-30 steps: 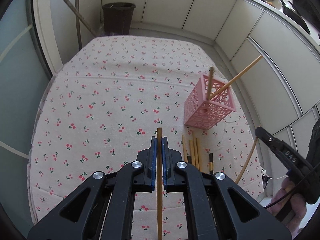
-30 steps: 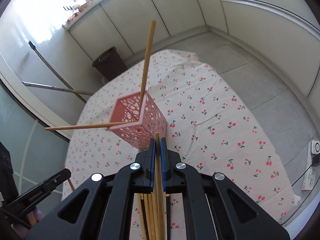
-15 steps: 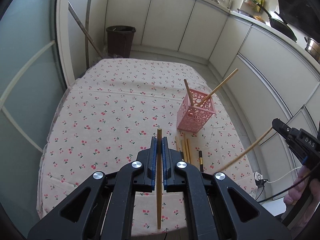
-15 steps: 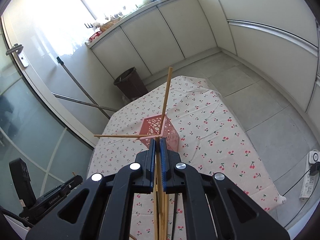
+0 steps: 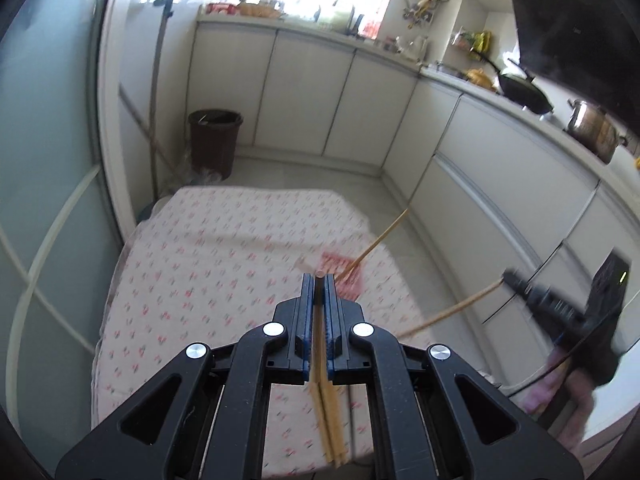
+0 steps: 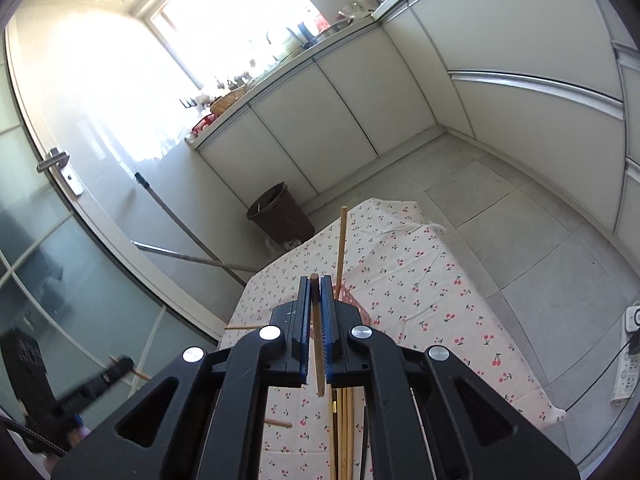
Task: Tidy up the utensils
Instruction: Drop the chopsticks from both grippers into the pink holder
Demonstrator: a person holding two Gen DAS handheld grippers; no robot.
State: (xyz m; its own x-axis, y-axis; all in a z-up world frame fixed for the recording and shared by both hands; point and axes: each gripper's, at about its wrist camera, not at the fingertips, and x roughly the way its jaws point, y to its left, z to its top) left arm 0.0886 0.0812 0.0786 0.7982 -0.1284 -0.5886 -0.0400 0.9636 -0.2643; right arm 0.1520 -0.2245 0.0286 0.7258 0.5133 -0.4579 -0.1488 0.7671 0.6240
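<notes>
**Wooden chopsticks clamped in both grippers above the cherry-print table**

Wooden and pale tan, a chopstick (image 5: 319,320) sits pinched between the blue-lined jaws of our left gripper (image 5: 319,280), its blunt round end showing just past the fingertips. Our right gripper (image 6: 315,282) is closed the same way on a second chopstick (image 6: 317,344), a plain round stick whose lower end hangs free below the jaws. Both grippers are held high over the table.

Beneath the grippers, loose chopsticks (image 6: 343,432) lie side by side on the cherry-print tablecloth (image 6: 432,292); in the right wrist view we count about four, one of them darker with a gold band, though the gripper body hides part of the bundle. The left wrist view is blurred and shows only two or three of them.

Further on stands one pink perforated basket (image 5: 347,276), mostly hidden behind the fingers in both views. Two sticks stand in it: one long chopstick (image 6: 340,248) rising nearly upright in the right view, and another leaning far out to the side.

Across from each camera we see the other gripper holding its stick out over the table edge. We can read no writing at this blur.

Beyond the table stands one dark brown waste bin (image 6: 280,216) against the white cabinets (image 5: 304,92).
</notes>
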